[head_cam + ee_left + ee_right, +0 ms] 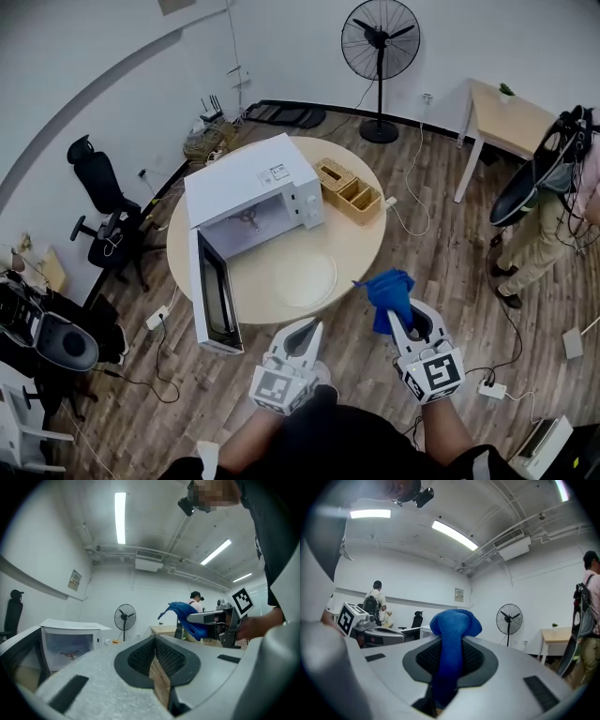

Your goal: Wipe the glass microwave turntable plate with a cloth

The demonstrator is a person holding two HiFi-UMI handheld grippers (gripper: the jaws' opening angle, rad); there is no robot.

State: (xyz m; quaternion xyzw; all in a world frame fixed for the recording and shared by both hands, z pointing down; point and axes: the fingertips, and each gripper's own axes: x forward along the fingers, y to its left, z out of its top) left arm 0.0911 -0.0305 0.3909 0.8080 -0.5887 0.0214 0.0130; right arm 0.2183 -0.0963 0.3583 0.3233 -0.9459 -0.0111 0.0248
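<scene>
Head view: find the glass plate (305, 277) flat on the round table (367, 246), just ahead of the left gripper (307, 327) fingertips, beside the open microwave (251, 192). Bring the right gripper (397, 322), clamped on the blue cloth (386, 291), forward and down.

Left gripper view: pads closed together, nothing between them; probably best pressed on the rim to stop sliding.

Right gripper view: cloth bunched beyond the tips. Lead with that bunch, hold the pinch firm, and wipe in circles.
</scene>
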